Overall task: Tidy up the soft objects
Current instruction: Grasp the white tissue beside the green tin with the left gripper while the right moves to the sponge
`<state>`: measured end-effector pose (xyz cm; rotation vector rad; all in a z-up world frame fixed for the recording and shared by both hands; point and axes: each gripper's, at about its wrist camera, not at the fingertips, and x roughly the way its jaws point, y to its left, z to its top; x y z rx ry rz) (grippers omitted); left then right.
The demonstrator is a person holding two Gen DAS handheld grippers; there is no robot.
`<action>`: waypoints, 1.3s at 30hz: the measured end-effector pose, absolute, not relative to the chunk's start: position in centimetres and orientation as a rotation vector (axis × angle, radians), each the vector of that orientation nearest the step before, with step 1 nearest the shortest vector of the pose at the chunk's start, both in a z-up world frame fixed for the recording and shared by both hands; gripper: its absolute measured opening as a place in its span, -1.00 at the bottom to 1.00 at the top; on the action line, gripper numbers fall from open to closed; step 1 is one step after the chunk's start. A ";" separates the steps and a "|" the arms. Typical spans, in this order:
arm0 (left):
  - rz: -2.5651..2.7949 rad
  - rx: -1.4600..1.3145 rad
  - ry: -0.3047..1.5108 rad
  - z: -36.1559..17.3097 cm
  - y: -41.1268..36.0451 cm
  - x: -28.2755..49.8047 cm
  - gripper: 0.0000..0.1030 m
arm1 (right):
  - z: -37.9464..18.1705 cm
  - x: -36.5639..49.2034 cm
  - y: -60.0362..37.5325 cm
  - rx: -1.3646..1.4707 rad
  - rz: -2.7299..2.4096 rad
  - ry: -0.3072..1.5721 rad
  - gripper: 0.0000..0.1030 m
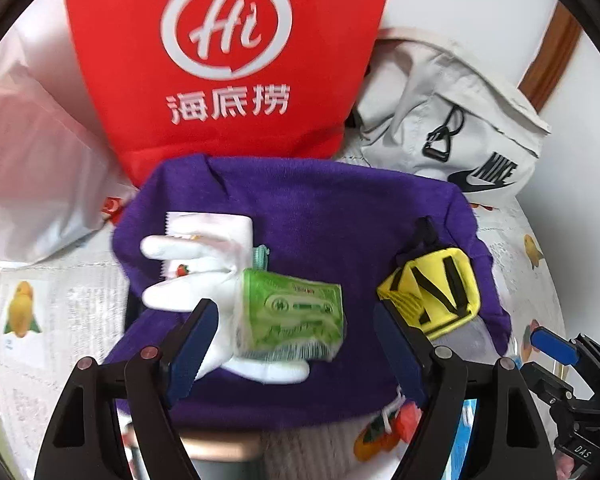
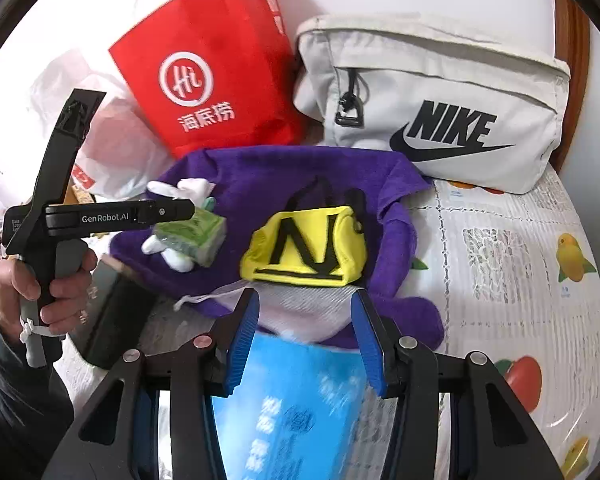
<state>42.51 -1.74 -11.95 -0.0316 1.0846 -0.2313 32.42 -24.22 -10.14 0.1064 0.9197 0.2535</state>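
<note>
A purple cloth (image 1: 320, 220) lies spread on the table and also shows in the right wrist view (image 2: 260, 176). On it lie a white glove (image 1: 188, 276), a green tissue pack (image 1: 296, 316) and a yellow pouch with black lines (image 1: 436, 296). My left gripper (image 1: 296, 344) is open just above the glove and the tissue pack, touching neither clearly. From the right wrist view the left gripper (image 2: 180, 212) hovers over the green tissue pack (image 2: 196, 236) and white glove (image 2: 176, 256). My right gripper (image 2: 306, 332) is open and empty, just short of the yellow pouch (image 2: 304, 248).
A red paper bag (image 2: 216, 64) and a white Nike bag (image 2: 440, 108) stand behind the cloth. A white plastic bag (image 2: 112, 152) lies at the left. A blue packet (image 2: 292, 400) and a white mesh bag (image 2: 300, 304) lie under my right gripper. The tablecloth (image 2: 520, 260) has fruit prints.
</note>
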 end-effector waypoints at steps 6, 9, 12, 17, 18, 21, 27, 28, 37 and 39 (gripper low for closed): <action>-0.216 -0.019 1.048 -9.4 -0.5 38.2 0.53 | -9.1 29.0 -23.7 0.101 0.284 0.903 -0.07; -0.213 -0.019 1.027 -8.6 0.3 36.0 0.53 | -8.8 27.0 -23.2 0.091 0.295 0.896 -0.07; -0.202 -0.028 1.009 -8.1 1.2 33.5 0.53 | -8.7 25.2 -22.5 0.079 0.313 0.894 -0.06; -0.173 -0.049 1.017 -8.6 2.7 29.1 0.53 | -8.7 22.2 -21.5 0.066 0.338 0.890 -0.05; -0.170 -0.053 1.016 -8.8 3.0 28.2 0.53 | -8.8 21.5 -21.3 0.066 0.343 0.889 -0.04; -0.156 -0.064 1.034 -9.9 3.7 26.1 0.53 | -9.0 19.9 -21.0 0.063 0.352 0.891 -0.04; -0.158 -0.174 1.076 -13.7 5.7 23.1 0.53 | -9.9 17.3 -20.6 0.050 0.350 0.908 -0.03; -0.158 -0.171 1.070 -14.3 5.8 22.7 0.53 | -10.2 16.9 -20.6 0.056 0.352 0.912 -0.03; -0.142 -0.155 1.018 -17.2 5.9 22.7 0.50 | -11.7 15.4 -21.3 0.103 0.343 0.954 -0.03; -0.149 -0.148 1.003 -17.4 5.7 22.8 0.46 | -11.8 15.3 -21.4 0.101 0.325 0.959 -0.03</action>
